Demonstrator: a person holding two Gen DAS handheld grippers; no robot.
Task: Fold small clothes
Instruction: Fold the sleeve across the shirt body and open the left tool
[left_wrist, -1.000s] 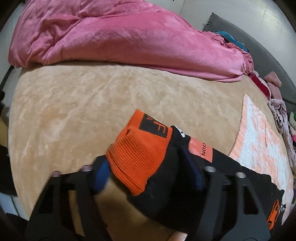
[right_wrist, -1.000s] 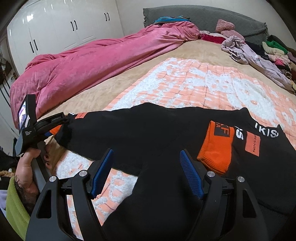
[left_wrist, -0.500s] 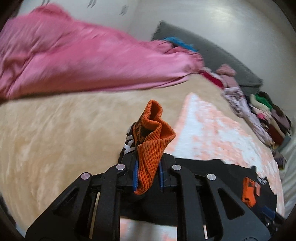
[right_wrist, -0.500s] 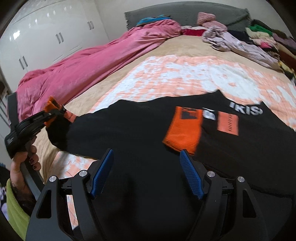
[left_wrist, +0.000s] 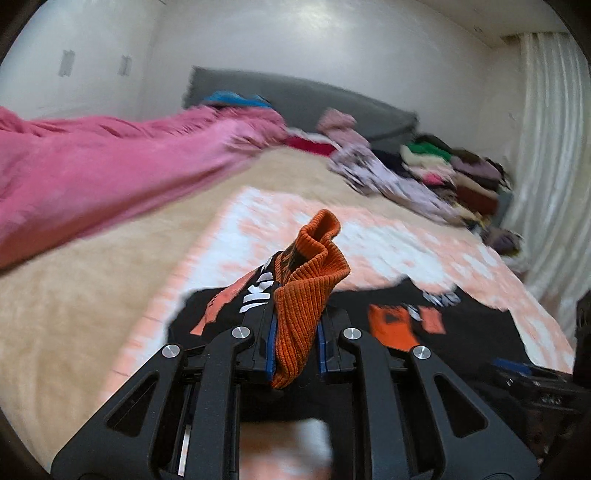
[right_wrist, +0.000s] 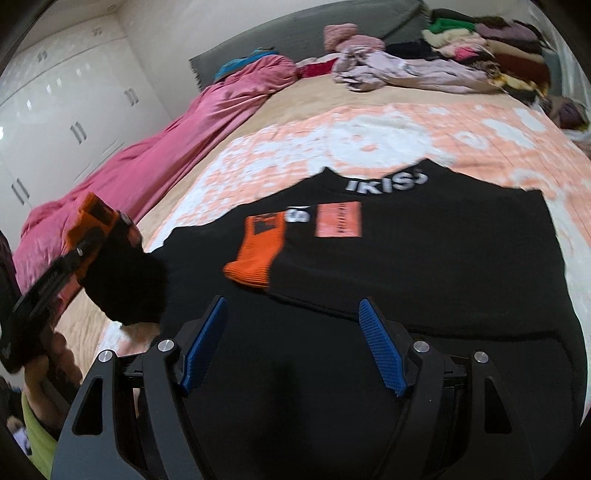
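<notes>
A black sweatshirt (right_wrist: 424, 266) with white lettering and orange patches lies spread on the bed. My left gripper (left_wrist: 295, 332) is shut on the orange ribbed cuff (left_wrist: 310, 280) of one sleeve and holds it up off the bed, the black sleeve hanging below. In the right wrist view that left gripper (right_wrist: 92, 236) and its cuff (right_wrist: 94, 218) are at the far left. The other orange cuff (right_wrist: 258, 251) lies flat on the sweatshirt's front. My right gripper (right_wrist: 292, 301) hovers open over the black fabric, nothing between its blue pads (right_wrist: 380, 347).
An orange-and-white blanket (right_wrist: 369, 133) lies under the sweatshirt on a tan bedcover (left_wrist: 74, 295). A pink duvet (left_wrist: 92, 173) runs along the left side. A pile of clothes (right_wrist: 461, 55) sits by the grey headboard (left_wrist: 314, 99). White wardrobe (right_wrist: 74, 110) stands on the left.
My left gripper closed on the orange cuff, lifted it off the bed and swung it round over the blanket. The right gripper slid across the sweatshirt, still open.
</notes>
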